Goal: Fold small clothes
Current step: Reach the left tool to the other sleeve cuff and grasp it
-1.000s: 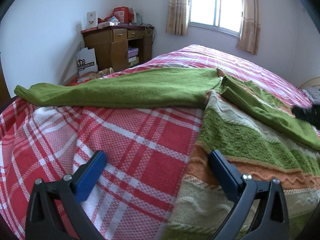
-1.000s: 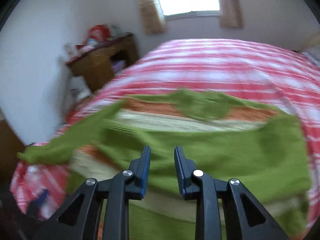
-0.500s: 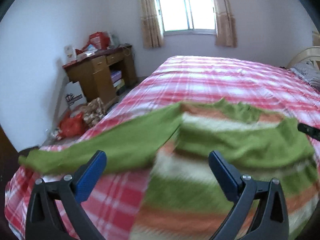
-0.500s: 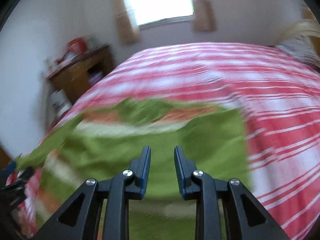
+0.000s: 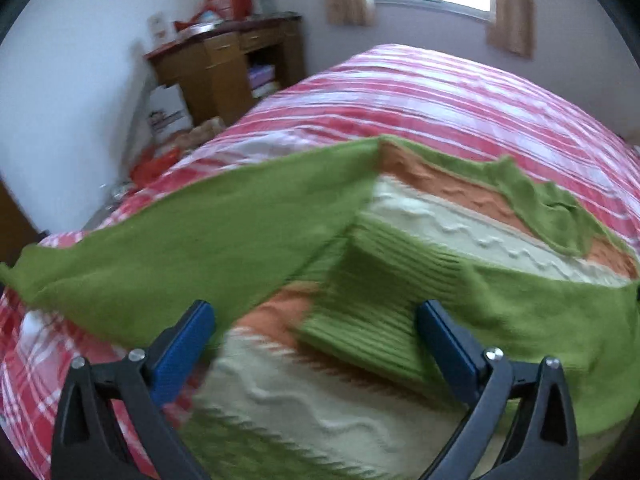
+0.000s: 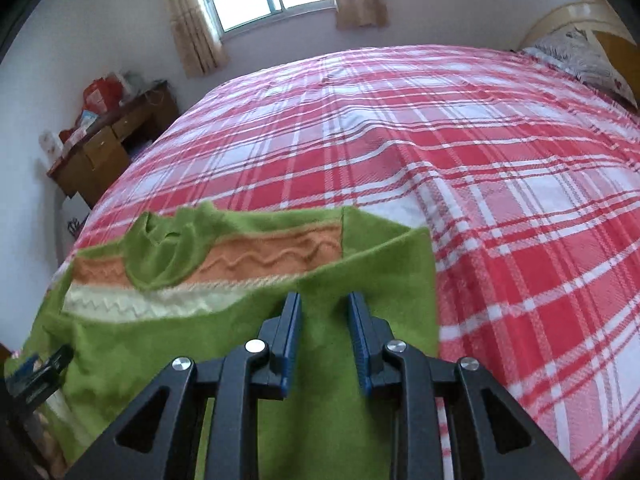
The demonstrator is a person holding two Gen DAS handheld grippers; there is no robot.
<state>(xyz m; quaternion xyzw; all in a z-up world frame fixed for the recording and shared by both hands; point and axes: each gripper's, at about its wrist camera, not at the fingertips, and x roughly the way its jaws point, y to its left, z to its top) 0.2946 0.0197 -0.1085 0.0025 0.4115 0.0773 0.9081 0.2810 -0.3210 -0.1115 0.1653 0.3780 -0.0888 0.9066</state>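
A small knit sweater [image 5: 420, 232] with green, orange and cream bands lies face up on the bed. Its left sleeve [image 5: 192, 240] stretches out flat to the left. Its right sleeve [image 5: 384, 312] is folded across the chest, ribbed cuff toward me. My left gripper [image 5: 316, 328] is open wide and empty, above the cuff. In the right wrist view the sweater [image 6: 240, 256] lies at lower left with its collar [image 6: 160, 248] up. My right gripper [image 6: 324, 320] hovers over the folded sleeve's shoulder end [image 6: 376, 276], jaws narrowly apart with nothing between them.
The bed has a red and white plaid cover [image 6: 460, 152]. A wooden desk [image 5: 228, 64] with clutter on top stands at the wall left of the bed, bags on the floor beside it [image 5: 168, 112]. A pillow and headboard [image 6: 580, 52] are at the far right.
Both views have swung round. The left gripper moved from over the plaid cover to above the sweater's chest and the folded sleeve's cuff. The right gripper moved to the sweater's right side. Both gaps are unchanged.
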